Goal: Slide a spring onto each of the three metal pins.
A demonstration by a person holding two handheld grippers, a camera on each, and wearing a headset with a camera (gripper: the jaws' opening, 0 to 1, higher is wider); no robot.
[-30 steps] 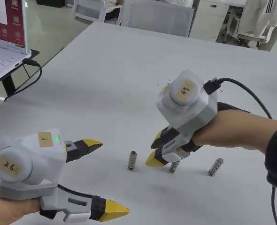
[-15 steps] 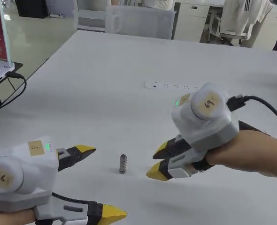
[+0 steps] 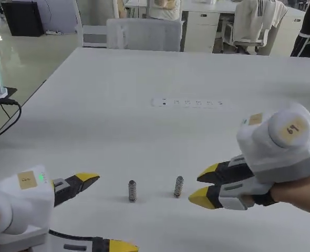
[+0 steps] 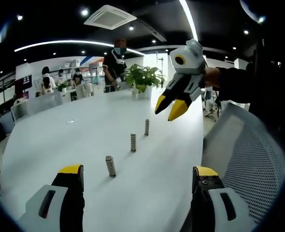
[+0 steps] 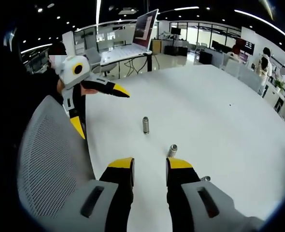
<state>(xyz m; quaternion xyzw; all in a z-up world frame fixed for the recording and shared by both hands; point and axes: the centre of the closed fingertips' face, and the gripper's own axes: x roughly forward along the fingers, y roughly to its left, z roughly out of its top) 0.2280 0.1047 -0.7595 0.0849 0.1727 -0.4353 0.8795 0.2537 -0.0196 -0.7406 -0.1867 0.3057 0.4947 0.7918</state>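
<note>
Springs (image 4: 133, 142) stand upright on the white worktop (image 3: 144, 121), three in a row and spaced apart. Left tool (image 3: 105, 212) hovers low, short of the row, with its jaws spread wide and empty. Right tool (image 3: 203, 185) hangs near the row's other end, its jaws parted only narrowly and gripping nothing, tips pointing toward the left tool.

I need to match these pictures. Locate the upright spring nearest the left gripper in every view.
Head view: upright spring low centre, left one of two.
Left gripper view: upright spring nearest of three, just above the jaws.
Right gripper view: upright spring farthest, centre.
Shared landmark: right gripper, at the row's opposite end.
</note>
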